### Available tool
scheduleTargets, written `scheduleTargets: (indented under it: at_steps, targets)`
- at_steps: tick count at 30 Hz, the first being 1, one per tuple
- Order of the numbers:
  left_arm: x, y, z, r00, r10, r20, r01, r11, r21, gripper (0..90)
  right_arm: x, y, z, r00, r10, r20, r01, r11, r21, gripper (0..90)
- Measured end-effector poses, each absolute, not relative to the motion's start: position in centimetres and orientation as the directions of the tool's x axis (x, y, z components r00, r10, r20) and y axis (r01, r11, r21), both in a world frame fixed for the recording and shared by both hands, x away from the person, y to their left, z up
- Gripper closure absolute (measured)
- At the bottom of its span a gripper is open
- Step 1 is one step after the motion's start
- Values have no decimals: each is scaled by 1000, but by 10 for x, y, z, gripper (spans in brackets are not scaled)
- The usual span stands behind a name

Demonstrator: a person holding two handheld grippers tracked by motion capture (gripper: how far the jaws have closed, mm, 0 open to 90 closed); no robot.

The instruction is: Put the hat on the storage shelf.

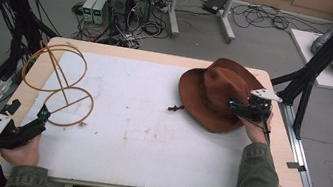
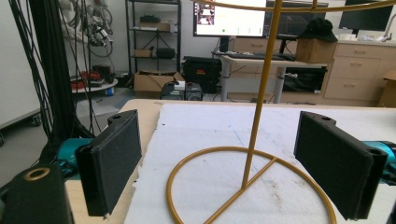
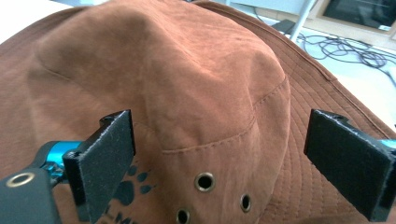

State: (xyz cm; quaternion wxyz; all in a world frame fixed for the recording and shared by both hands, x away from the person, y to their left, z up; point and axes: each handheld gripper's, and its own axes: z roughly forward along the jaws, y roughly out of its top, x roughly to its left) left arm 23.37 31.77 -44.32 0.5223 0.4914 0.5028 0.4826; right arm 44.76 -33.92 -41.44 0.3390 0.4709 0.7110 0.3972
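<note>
Brown suede hat (image 1: 215, 93) lies crown-up on the white sheet (image 1: 147, 136) covering the desk (image 1: 125, 52), toward the far right corner. Its brim reaches the sheet's right edge. A short dark chin-cord end (image 1: 176, 108) sticks out from the brim's left side onto the sheet.

Right hand-held gripper (image 1: 245, 107) sits over the near right part of the hat, held from below by the person's right hand (image 1: 255, 131). In the right gripper view its jaws stand wide apart on either side of the crown, nothing between the pads (image 3: 112, 154) but open air above the hat; no contact visible. That view also shows three metal eyelets (image 3: 204, 181) low on the crown and a dark paw-print mark (image 3: 133, 184) beside the left jaw.

Gold wire hat stand (image 1: 57, 81) is on the left part of the desk: a round base ring, an upright rod, and a larger ring on top.

Left hand-held gripper (image 1: 28, 122) is at the near left corner, in the person's left hand (image 1: 20, 154), just short of the stand's base ring. In the left gripper view its jaws are fully spread and empty, with the stand's rod (image 2: 259, 107) and base ring (image 2: 252, 186) framed between them, not touched.

Hat and stand are well apart.
</note>
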Motion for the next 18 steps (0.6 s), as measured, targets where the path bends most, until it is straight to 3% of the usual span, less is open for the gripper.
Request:
scheduleTargets:
  at_steps: [9,12,15,16,17,18]
  targets:
    - [236,314,-444,43,998,-46,-3,46,999,152,456,-337,-423,-346,936,-70,404,216,889,91]
    - [236,314,-444,45,998,-44,-1,44,999,152,455,-334,-422,-368,925,-97,391,249,886,215]
    - [236,314,-444,47,998,-42,1,42,999,152,454,-330,-422,-377,919,-118,383,270,883,406]
    - [236,314,-444,46,998,-42,2,42,999,152,454,-330,-422,-377,919,-118,383,270,883,406]
    - [236,314,-444,47,998,-42,2,42,999,152,453,-329,-421,-393,913,-111,379,270,885,574]
    - [236,314,-444,47,998,-43,1,43,999,152,453,-329,-421,-403,908,-112,379,277,883,655]
